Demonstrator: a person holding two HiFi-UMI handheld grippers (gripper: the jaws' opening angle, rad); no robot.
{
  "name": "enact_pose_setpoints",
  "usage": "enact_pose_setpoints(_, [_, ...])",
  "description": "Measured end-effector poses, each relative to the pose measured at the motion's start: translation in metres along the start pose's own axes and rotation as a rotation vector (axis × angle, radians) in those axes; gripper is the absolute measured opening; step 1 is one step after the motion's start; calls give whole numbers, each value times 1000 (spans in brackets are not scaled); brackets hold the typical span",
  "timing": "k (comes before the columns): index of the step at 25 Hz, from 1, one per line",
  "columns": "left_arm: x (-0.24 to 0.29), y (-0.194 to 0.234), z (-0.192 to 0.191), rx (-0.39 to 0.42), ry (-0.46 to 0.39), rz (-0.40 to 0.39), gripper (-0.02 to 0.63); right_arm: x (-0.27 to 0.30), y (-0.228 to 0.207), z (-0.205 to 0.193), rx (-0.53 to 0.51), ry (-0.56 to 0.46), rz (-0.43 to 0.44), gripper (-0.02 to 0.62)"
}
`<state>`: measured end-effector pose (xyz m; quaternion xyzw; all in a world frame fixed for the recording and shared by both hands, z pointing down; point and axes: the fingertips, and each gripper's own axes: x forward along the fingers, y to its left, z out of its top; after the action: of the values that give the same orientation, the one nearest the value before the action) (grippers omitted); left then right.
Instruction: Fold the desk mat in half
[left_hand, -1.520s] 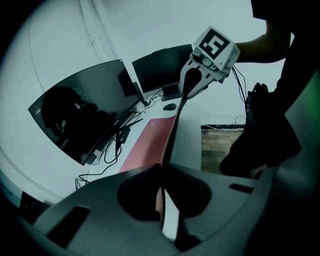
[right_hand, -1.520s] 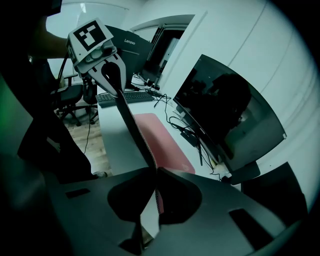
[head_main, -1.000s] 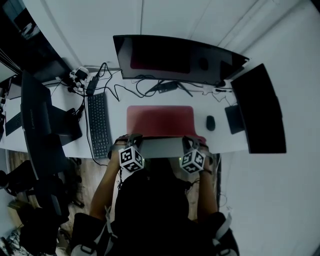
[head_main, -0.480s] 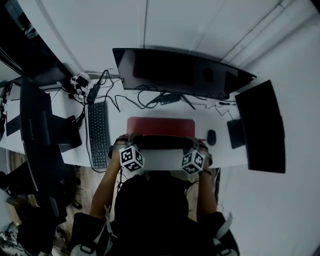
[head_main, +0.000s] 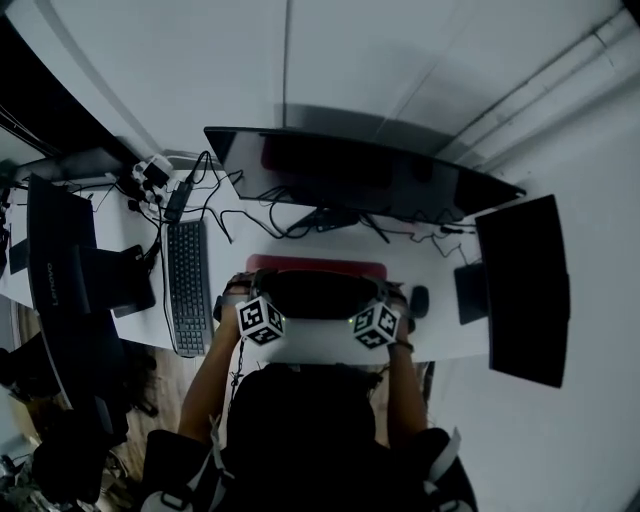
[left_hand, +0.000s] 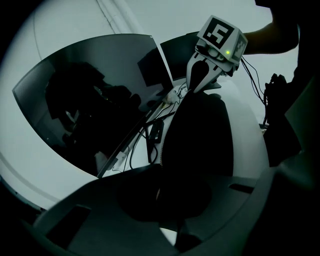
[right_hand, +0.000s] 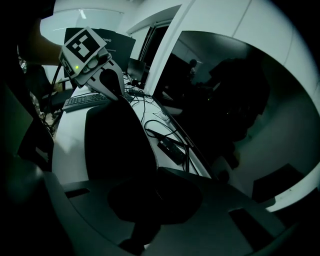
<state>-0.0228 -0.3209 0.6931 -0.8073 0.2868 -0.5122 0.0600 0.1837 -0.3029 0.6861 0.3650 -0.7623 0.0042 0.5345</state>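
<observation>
The desk mat is red on top and dark underneath. Only a narrow red strip shows by the monitor foot, with the dark underside arched over it. My left gripper is shut on the mat's lifted left corner. My right gripper is shut on the right corner. In the left gripper view the mat hangs as a dark sheet from my left gripper across to the right gripper. The right gripper view mirrors this: the mat runs from my right gripper to the left gripper.
A wide curved monitor stands just behind the mat, with cables and a power brick at its foot. A keyboard lies to the left and a mouse to the right. A second screen stands far right, and a laptop far left.
Both grippers have carried the mat's near edge away from the person, towards the monitor. The red top has shrunk from a wide patch to a thin strip as the dark underside rolls over it.
</observation>
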Motion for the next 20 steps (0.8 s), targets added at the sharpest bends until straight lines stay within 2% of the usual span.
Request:
enact_pose_setpoints(7, [43,20,-6,-62,23,22,20,44,-19,6,-11,-3,17,20])
enact_pose_setpoints(20, [107,43,-21,-114,71,52,20,118,-42,9,-38,11,36,20])
